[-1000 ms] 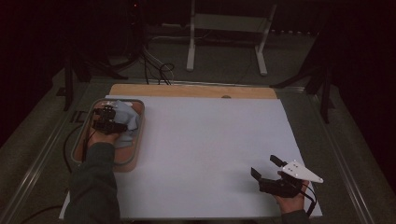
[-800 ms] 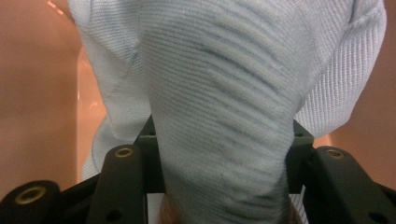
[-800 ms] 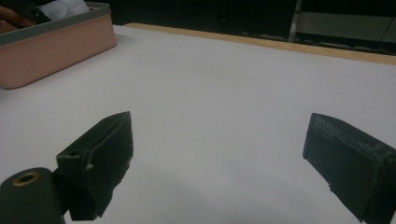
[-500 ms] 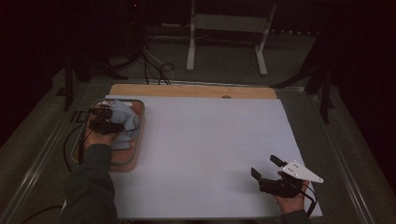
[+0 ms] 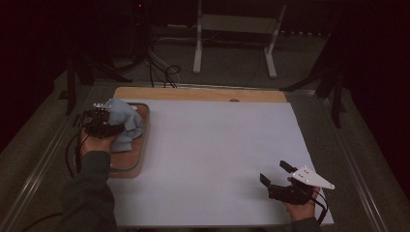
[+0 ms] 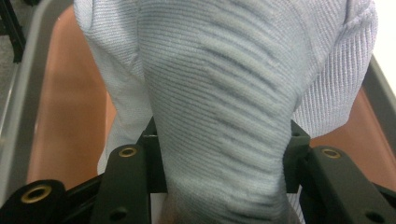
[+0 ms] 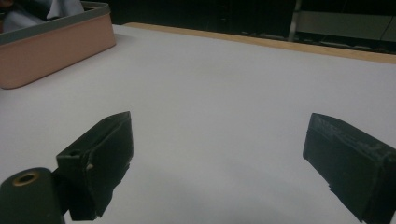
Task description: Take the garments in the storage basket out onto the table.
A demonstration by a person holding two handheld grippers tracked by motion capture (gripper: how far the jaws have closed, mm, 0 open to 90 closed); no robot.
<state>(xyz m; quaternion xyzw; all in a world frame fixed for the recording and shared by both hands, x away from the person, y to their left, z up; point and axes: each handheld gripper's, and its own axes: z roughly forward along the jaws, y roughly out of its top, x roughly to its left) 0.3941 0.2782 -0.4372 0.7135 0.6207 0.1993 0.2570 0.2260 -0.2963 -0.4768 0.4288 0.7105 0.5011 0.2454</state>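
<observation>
Up close, the left gripper (image 6: 219,163) view shows what the high view blurs: its jaws, just closing, clamp a bunched pale-blue ribbed cloth (image 6: 224,93) above the salmon tray with grey rim (image 5: 141,145) at far left. Near right, the right gripper (image 5: 279,175) hangs agape over the white table sheet (image 5: 212,145).

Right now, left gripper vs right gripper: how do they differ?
The left gripper is shut on the light blue cloth; the right gripper stands open with nothing between its jaws. The left gripper is over the tray at the table's left; the right gripper is over the white sheet, front right. Both are hand-held with black jaws.
</observation>
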